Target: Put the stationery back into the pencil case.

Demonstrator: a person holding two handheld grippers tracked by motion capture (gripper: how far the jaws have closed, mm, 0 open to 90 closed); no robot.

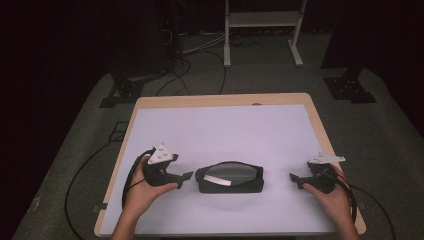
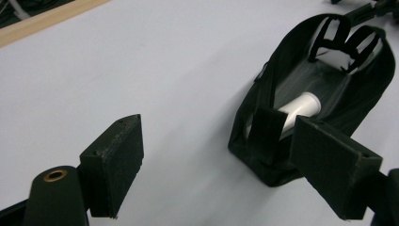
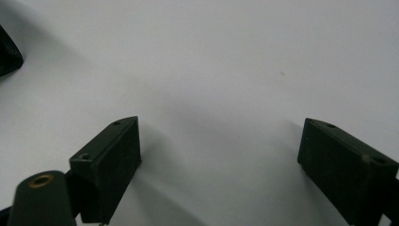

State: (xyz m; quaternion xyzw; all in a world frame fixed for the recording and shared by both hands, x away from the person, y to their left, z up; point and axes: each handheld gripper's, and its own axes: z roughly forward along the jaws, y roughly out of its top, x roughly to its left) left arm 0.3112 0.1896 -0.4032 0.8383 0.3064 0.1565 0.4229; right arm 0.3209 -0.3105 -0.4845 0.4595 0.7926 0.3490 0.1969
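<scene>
Black pouch [image 1: 230, 178] sits lower centre of the bench [image 1: 220, 130], white tube [image 2: 297, 109] inside. Left claw [image 1: 187, 175] is wide and empty just beside its end; right claw [image 1: 294, 177] wide, well apart. I'd back off level without snagging the flap.

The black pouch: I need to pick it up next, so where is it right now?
In the high view the black pouch lies on the white table near its front edge, between the left gripper and the right gripper, closer to the left one.
</scene>
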